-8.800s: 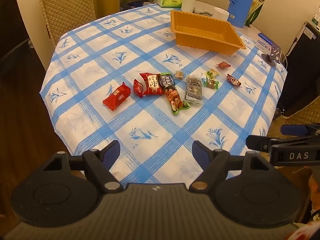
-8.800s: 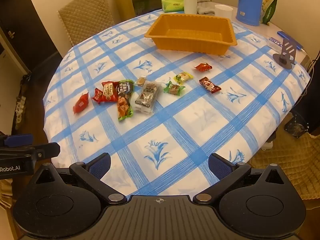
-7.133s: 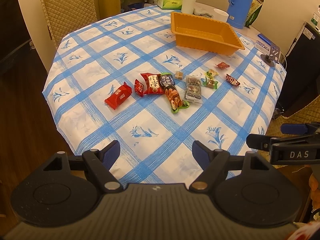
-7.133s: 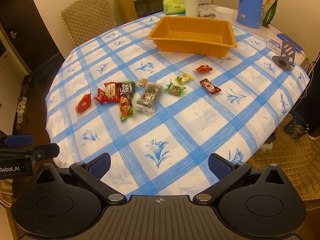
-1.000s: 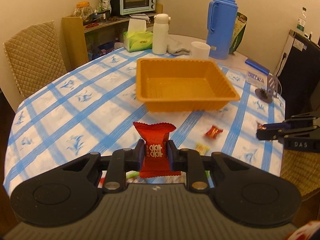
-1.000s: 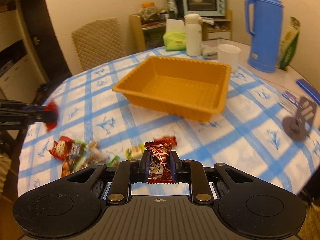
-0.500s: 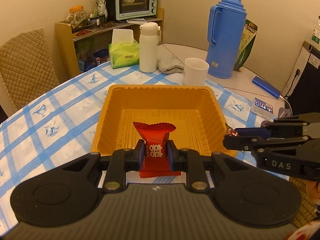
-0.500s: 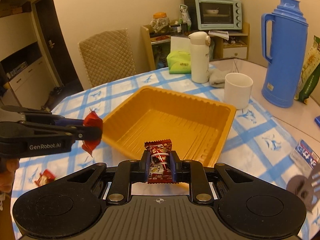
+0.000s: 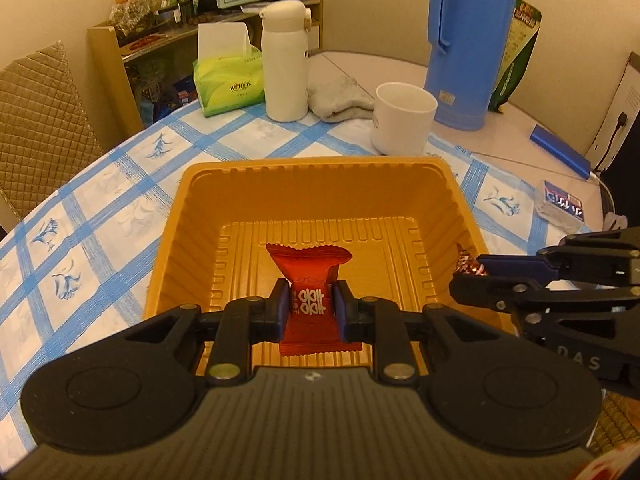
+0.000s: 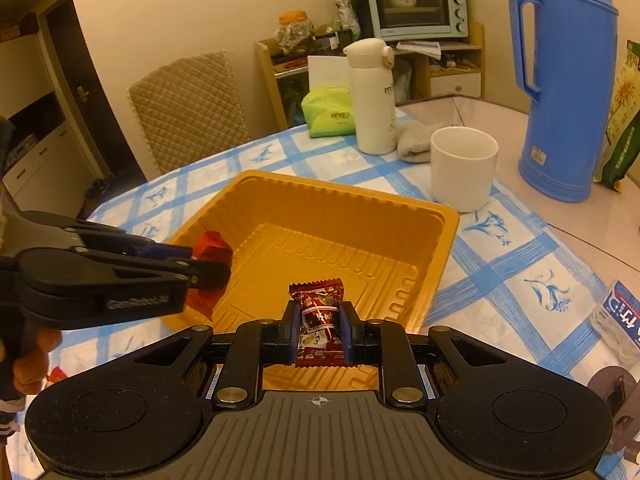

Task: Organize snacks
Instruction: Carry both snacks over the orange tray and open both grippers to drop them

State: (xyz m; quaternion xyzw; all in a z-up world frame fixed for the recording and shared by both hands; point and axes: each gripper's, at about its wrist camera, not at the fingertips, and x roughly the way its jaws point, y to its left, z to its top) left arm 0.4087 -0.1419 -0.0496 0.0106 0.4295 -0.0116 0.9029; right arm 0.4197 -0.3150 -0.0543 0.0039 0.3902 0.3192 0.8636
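Observation:
My left gripper [image 9: 308, 308] is shut on a red snack packet [image 9: 308, 280] and holds it above the near part of the orange tray [image 9: 176, 216]. My right gripper [image 10: 319, 330] is shut on a dark red candy packet [image 10: 320, 312] above the tray's [image 10: 440, 216] near rim. The right gripper also shows in the left wrist view [image 9: 472, 276] at the tray's right wall, with its candy packet [image 9: 466, 264]. The left gripper shows in the right wrist view [image 10: 208, 260] at the tray's left side, with its red packet [image 10: 210, 246]. The tray's inside holds nothing.
Behind the tray stand a white cup [image 9: 402, 118], a white bottle [image 9: 285, 60], a green tissue pack [image 9: 228, 84], a grey cloth [image 9: 340, 98] and a blue thermos [image 9: 468, 40]. A small box [image 10: 620, 312] lies at the right. A padded chair [image 10: 188, 108] stands beyond the table.
Both grippers have moved forward with their packets, from in front of the tray to over it. The tray now fills more of both views.

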